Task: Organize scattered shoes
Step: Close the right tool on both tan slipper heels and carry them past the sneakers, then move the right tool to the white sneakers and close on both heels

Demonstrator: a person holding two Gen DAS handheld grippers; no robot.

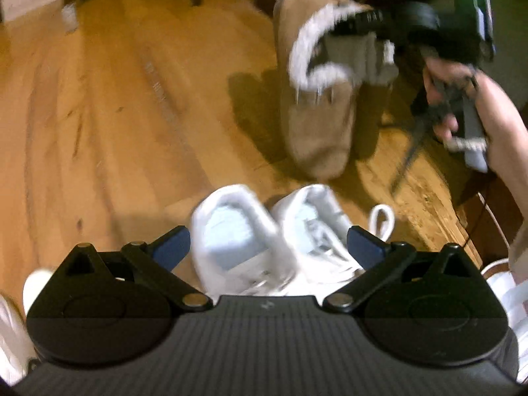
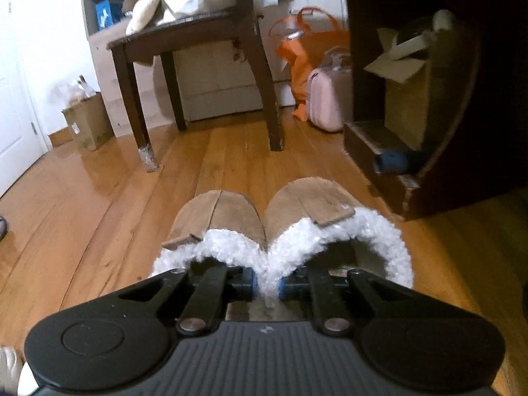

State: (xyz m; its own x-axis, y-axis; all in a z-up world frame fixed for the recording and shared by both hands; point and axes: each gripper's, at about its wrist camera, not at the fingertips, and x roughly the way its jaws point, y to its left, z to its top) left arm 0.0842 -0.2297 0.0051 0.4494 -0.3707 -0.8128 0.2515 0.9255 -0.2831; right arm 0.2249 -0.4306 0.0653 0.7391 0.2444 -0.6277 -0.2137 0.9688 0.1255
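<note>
Pinching both fleece collars together, the tan slippers (image 2: 241, 221) are held by the right hand-held gripper (image 2: 266, 285), toes pointing away; the left hand-held gripper (image 1: 269, 247) is spread wide above white sneakers (image 1: 231, 231).

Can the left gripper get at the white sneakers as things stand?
Probably yes: the left gripper is open, with the white sneakers directly ahead between its fingers and nothing in between.

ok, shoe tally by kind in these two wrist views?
Tan fleece-lined slippers: 2, pinched together at their inner collars by the right gripper.
White sneakers: 2, side by side between the open fingers of the left gripper.
Total: 4 shoes. White shapes at the frame edges are too cropped to count.
</note>
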